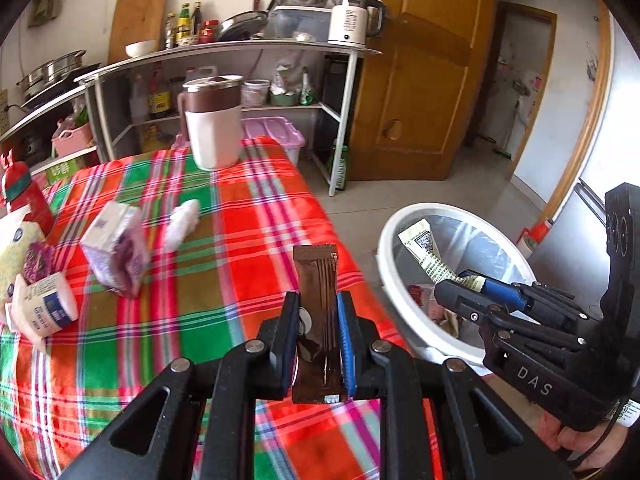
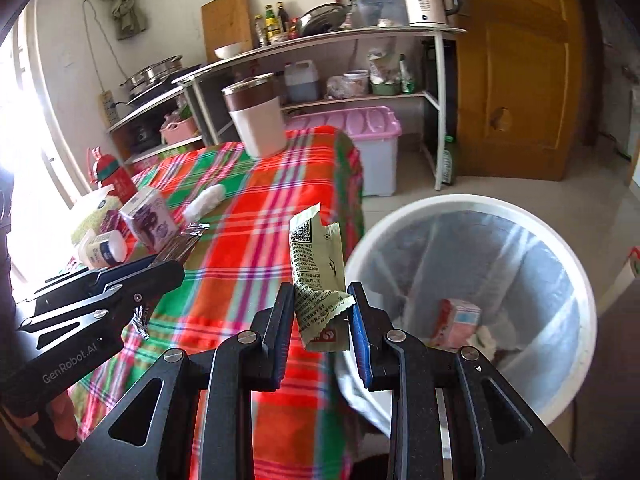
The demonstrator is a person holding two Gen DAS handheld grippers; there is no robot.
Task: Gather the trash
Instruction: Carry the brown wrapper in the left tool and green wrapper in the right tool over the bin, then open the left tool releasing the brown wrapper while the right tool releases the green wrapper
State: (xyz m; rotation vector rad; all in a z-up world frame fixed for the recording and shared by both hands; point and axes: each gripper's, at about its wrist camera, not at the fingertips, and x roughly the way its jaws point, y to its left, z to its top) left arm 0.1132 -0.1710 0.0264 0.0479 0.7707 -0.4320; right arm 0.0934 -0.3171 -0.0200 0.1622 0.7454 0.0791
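1. The left gripper (image 1: 319,344), black with one blue pad, has its fingers pinching a brown foil snack wrapper (image 1: 318,312); the wrapper stands upright between them, above the edge of the table.
2. The right gripper (image 2: 320,328) pinches a pale green crumpled paper sachet (image 2: 318,264) with printed text and a square code; the sachet leans up from the fingers, between the table edge and the bin.
3. The table wears a red, green and white checked cloth (image 1: 248,216).
4. The round white plastic trash bin (image 2: 576,280) with a clear liner stands on the floor just beside the table; a pink carton (image 2: 460,320) lies at its bottom.
5. On the cloth there is a white crumpled tissue (image 1: 184,220), still not collected, near a purple and white tissue pack (image 1: 116,248).
6. Farther, a white and brown jug with a metal lid (image 1: 214,124) stands at the far table end.
7. Behind it is a grey metal shelf (image 1: 224,50) with pots and bottles, and a wooden door (image 1: 420,80).
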